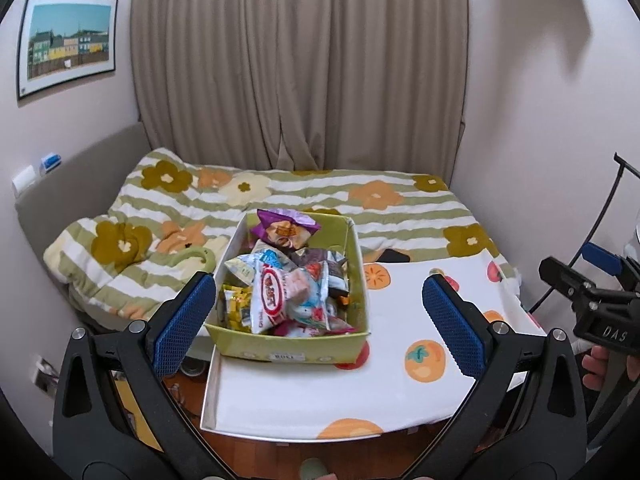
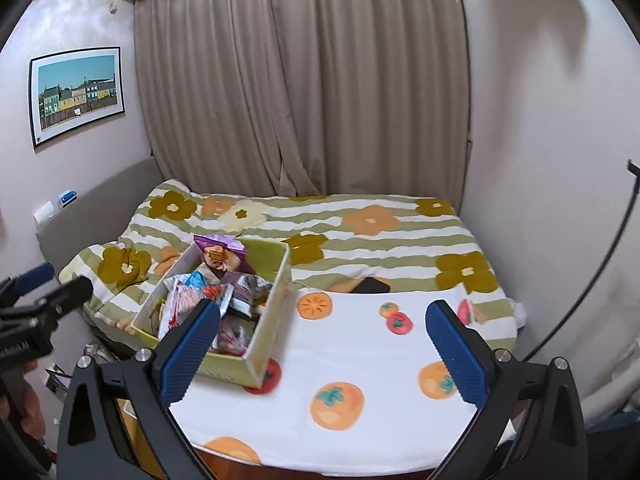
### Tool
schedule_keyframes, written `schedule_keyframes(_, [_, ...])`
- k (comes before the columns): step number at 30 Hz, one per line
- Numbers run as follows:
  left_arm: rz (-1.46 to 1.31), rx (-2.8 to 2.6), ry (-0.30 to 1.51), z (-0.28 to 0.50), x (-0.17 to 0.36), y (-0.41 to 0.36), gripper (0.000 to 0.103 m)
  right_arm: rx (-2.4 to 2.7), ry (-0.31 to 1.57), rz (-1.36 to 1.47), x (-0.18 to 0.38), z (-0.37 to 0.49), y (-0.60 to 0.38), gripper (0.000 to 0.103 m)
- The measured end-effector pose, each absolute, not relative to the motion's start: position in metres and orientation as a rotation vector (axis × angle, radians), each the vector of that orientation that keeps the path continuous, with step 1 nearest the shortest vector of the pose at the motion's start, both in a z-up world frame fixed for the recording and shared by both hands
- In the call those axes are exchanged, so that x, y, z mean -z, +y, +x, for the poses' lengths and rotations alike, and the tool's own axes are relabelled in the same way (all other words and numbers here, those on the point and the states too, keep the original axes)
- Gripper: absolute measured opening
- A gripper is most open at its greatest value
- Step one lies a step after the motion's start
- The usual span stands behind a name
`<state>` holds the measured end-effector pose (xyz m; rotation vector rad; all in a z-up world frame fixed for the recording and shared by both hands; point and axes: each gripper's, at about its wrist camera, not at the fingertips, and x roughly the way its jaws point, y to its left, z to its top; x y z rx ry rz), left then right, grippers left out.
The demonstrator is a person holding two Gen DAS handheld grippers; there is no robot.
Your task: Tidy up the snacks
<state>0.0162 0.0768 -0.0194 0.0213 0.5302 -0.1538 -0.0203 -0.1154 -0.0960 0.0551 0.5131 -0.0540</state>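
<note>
Bedroom, curtain behind; a fruit-print cloth (image 1: 400, 380) covers the near surface. A green box (image 1: 288, 350) stands on it, heaped with snack packets (image 1: 280, 292). No packets lie loose outside. Left gripper (image 1: 320, 320) and right gripper (image 2: 322, 350) both hover spread apart, empty. This fits either packets gathered or sorting pending.

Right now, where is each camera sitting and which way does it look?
Left wrist: on the left tongs, open, facing the green cardboard snack box head-on; the right tongs show at right.
Right wrist: on the right tongs, open, box to its left; left tongs at left.
Both share box, flowered quilt and beige curtain.
</note>
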Motion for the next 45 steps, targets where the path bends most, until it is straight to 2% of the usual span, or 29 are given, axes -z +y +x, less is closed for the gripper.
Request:
schedule_keyframes(17, [0.06,0.174,0.518,-0.02,0.023,0.05,0.103,0.097,0.497,0.063,0.096,-0.055,-0.13,0.102])
schedule_keyframes(45, [0.062,0.154,0.503,-0.013,0.025,0.049,0.103,0.13,0.517,0.051,0.094,-0.05,-0.124,0.102])
